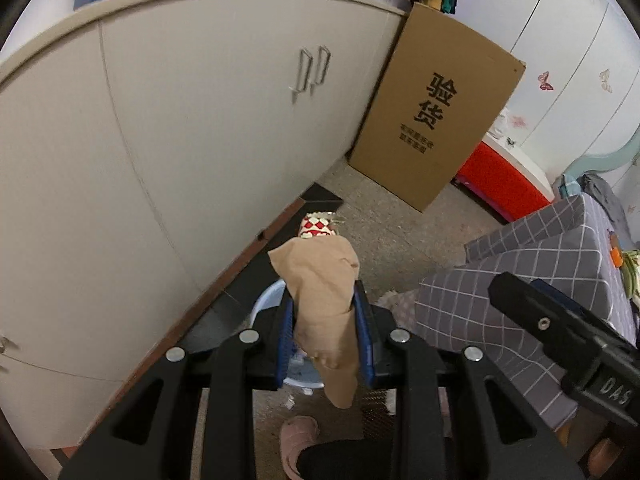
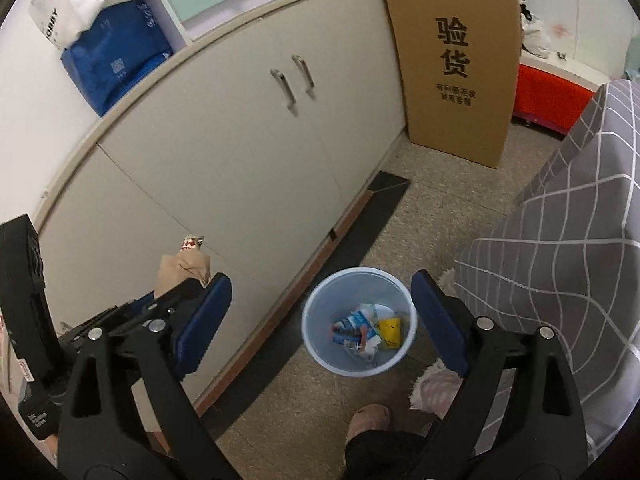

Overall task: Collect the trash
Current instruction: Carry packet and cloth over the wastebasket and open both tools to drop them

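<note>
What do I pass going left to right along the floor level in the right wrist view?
Left gripper holding tan trash → blue bin → fluffy slipper → grey checked bedcover.

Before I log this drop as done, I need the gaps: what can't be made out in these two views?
- Left wrist: most of the bin is hidden behind the left gripper and its tan cloth.
- Left wrist: the red-and-white wrapper is half covered by the cloth; print unreadable.
- Right wrist: the trash in the bin is too small to identify.
</note>
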Motion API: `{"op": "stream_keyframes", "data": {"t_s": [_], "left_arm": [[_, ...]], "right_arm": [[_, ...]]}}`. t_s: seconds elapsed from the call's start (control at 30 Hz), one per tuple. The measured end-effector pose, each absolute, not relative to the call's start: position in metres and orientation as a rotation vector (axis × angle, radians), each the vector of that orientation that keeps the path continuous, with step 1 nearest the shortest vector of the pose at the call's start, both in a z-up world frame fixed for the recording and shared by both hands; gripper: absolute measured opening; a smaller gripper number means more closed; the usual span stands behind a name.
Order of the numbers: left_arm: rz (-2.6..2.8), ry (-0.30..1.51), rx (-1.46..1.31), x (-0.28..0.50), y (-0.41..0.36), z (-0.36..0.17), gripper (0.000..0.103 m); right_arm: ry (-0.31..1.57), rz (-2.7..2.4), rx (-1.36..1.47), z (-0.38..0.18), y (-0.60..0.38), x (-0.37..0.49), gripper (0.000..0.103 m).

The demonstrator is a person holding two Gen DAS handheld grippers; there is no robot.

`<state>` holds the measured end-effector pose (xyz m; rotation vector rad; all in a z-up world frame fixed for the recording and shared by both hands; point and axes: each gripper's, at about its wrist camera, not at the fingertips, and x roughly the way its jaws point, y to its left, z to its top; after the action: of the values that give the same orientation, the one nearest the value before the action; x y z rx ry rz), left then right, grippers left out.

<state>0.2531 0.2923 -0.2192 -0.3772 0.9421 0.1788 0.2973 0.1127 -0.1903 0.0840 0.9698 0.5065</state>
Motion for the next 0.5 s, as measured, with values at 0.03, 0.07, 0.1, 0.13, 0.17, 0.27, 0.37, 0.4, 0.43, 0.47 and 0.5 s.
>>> {"op": "stream_keyframes", "data": {"t_s": [0.03, 0.07, 0.1, 0.13, 0.17, 0.27, 0.37, 0.4, 0.43, 0.47, 0.5], "left_arm": [[0.16, 0.947, -0.393, 0.256, 0.291, -0.22, 0.027], [0.15, 0.951, -0.399, 0.259, 0.288, -0.221, 0.027], [0.141, 0.955, -0.398, 0.262, 0.286, -0.222, 0.027], [0.139, 0.955, -0.394, 0.262, 0.283, -0.222, 0.027], [0.137, 0.956, -0.389, 0.263, 0.281, -0.222, 0.027], [0.131, 0.963, -0.379, 0.269, 0.276, -0.224, 0.027], [0.122, 0.98, -0.365, 0.276, 0.269, -0.227, 0.027], [0.121, 0.983, -0.359, 0.279, 0.267, -0.227, 0.027], [0.12, 0.986, -0.352, 0.28, 0.265, -0.227, 0.027], [0.118, 0.987, -0.344, 0.282, 0.263, -0.228, 0.027], [0.113, 0.989, -0.338, 0.285, 0.261, -0.227, 0.027]], "right_arm": [[0.968, 0.501, 0.072, -0.191, 0.113, 0.298, 0.089], [0.972, 0.498, 0.066, -0.192, 0.112, 0.299, 0.09], [0.977, 0.495, 0.071, -0.192, 0.111, 0.3, 0.09], [0.979, 0.491, 0.077, -0.192, 0.109, 0.301, 0.09], [0.979, 0.49, 0.08, -0.193, 0.107, 0.301, 0.09], [0.977, 0.478, 0.076, -0.193, 0.102, 0.303, 0.09], [0.978, 0.473, 0.088, -0.193, 0.097, 0.303, 0.09], [0.976, 0.469, 0.094, -0.192, 0.094, 0.303, 0.09], [0.973, 0.467, 0.097, -0.192, 0.092, 0.303, 0.09], [0.969, 0.465, 0.099, -0.191, 0.09, 0.303, 0.09], [0.963, 0.462, 0.101, -0.19, 0.089, 0.303, 0.09]]}}
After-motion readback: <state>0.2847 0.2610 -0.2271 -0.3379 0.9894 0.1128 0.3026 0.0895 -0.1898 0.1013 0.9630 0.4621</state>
